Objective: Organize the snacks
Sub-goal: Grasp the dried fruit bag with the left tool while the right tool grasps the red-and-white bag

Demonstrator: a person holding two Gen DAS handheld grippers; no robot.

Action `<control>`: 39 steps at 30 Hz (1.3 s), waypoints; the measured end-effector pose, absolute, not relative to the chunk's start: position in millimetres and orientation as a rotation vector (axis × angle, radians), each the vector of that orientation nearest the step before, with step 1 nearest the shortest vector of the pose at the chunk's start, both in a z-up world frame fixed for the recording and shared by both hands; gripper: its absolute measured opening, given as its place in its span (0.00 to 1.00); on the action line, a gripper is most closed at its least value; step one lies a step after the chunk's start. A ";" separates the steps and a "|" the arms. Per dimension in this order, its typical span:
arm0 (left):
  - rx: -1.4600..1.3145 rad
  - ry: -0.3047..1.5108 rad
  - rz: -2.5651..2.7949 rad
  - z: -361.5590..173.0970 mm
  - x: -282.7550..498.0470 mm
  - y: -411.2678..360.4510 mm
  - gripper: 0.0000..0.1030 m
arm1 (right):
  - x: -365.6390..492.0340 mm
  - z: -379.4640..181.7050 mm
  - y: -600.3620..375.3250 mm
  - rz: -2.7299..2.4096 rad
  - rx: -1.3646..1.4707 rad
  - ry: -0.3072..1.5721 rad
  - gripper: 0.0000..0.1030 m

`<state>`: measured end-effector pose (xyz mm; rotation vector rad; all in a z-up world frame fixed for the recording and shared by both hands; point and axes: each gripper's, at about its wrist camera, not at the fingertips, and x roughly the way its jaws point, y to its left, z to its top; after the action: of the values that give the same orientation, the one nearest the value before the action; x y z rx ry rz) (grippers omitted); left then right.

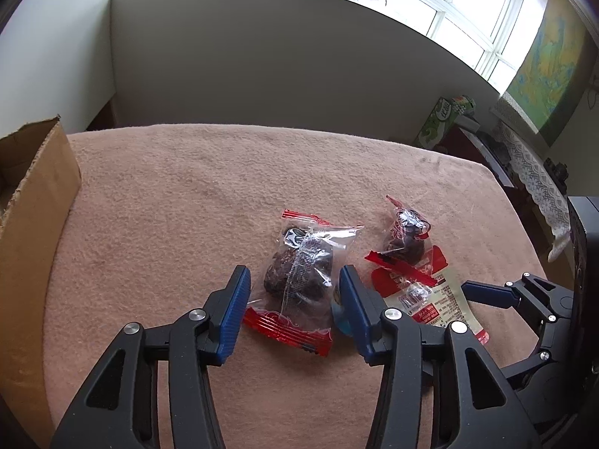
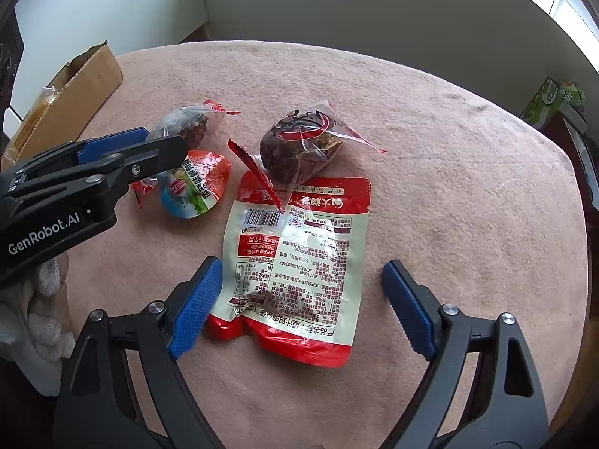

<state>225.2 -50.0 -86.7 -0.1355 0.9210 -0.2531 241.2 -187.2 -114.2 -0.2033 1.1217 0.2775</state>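
Note:
A clear packet with a dark snack and red ends (image 1: 295,280) lies on the pink cloth between the jaws of my left gripper (image 1: 295,292). The jaws are open, with the pads close beside the packet and not pressing it. In the right wrist view, my right gripper (image 2: 299,299) stands open over a flat red-and-cream pouch (image 2: 295,262); its left pad is near the pouch's edge and its right pad is clear of it. A second clear packet of dark snack (image 2: 299,146) rests on the pouch's far end. A small red, blue and green pack (image 2: 194,187) lies beside my left gripper (image 2: 164,138).
An open cardboard box (image 1: 33,224) stands at the table's left edge, with a yellow packet (image 2: 33,116) inside. The pink cloth (image 1: 187,187) covers the whole table. A green carton (image 1: 441,123) and a lace-covered shelf (image 1: 535,179) stand beyond the right edge. A white-gloved hand (image 2: 41,299) holds the left gripper.

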 end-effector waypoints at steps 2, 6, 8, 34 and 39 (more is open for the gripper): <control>-0.137 0.920 -0.255 -87.0 225.3 -50.6 0.42 | 239.3 -111.8 -189.9 0.282 -0.206 1.117 0.73; -0.148 0.922 -0.249 -88.0 226.6 -51.1 0.39 | 238.5 -108.3 -198.9 0.290 -0.184 1.110 0.69; -0.138 0.916 -0.235 -87.1 225.5 -51.5 0.37 | 237.0 -106.6 -203.4 0.291 -0.170 1.105 0.67; -0.166 0.809 -0.224 -57.0 194.0 -18.8 0.37 | 185.9 -48.9 -219.8 0.314 -0.051 0.991 0.61; -0.152 0.761 -0.211 -45.6 182.4 -11.1 0.37 | 185.9 -35.3 -206.1 0.336 -0.058 0.962 0.61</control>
<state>182.4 -11.1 -45.6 -0.1519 0.7608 -0.2110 185.9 -206.2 -35.3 -0.0580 0.9616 0.3361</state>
